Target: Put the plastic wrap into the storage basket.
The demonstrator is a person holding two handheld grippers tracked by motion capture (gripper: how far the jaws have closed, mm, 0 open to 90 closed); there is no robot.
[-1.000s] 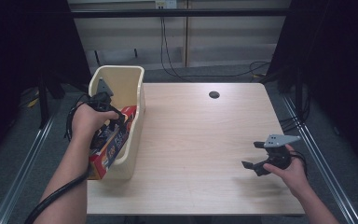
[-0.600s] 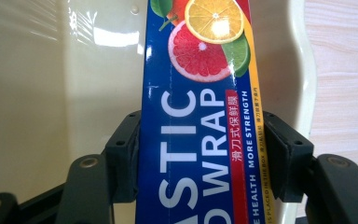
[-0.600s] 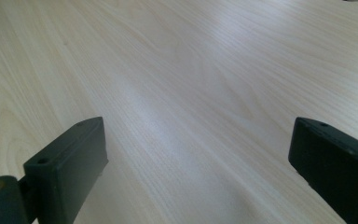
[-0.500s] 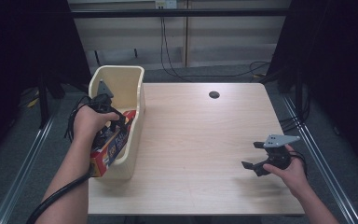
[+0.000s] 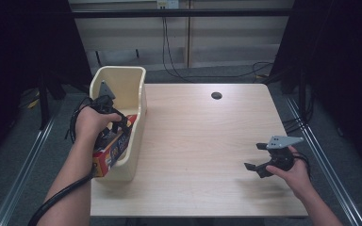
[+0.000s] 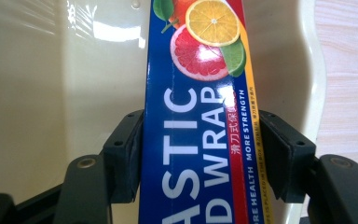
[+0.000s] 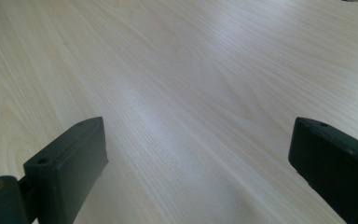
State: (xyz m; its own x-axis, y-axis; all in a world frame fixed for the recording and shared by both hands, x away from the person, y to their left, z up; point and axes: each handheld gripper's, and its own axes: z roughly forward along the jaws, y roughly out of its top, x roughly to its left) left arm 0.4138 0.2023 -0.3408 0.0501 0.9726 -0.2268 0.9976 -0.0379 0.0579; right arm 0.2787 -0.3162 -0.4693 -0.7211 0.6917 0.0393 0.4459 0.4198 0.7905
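One box [image 6: 200, 140] of plastic wrap is clamped in the left gripper [image 6: 200, 156] inside one cream bin [image 5: 132, 101], while the right gripper [image 5: 259, 159] hangs spread wide over the table [image 5: 198, 141].

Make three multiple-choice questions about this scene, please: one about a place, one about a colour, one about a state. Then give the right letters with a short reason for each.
1. Where is the plastic wrap box?
A. in the cream bin at the table's left edge
B. flat on the middle of the table
C. under the right gripper

2. What is the main colour of the box face between the jaws in the left gripper view?
A. green
B. blue
C. black

3. What is the state of the right gripper?
A. shut on the box
B. shut on nothing
C. open, with nothing held

Answers:
1 A, the high view shows the box lying inside the bin, under the left gripper.
2 B, the panel with white letters is blue.
3 C, the right gripper view shows the jaws wide apart over bare table.
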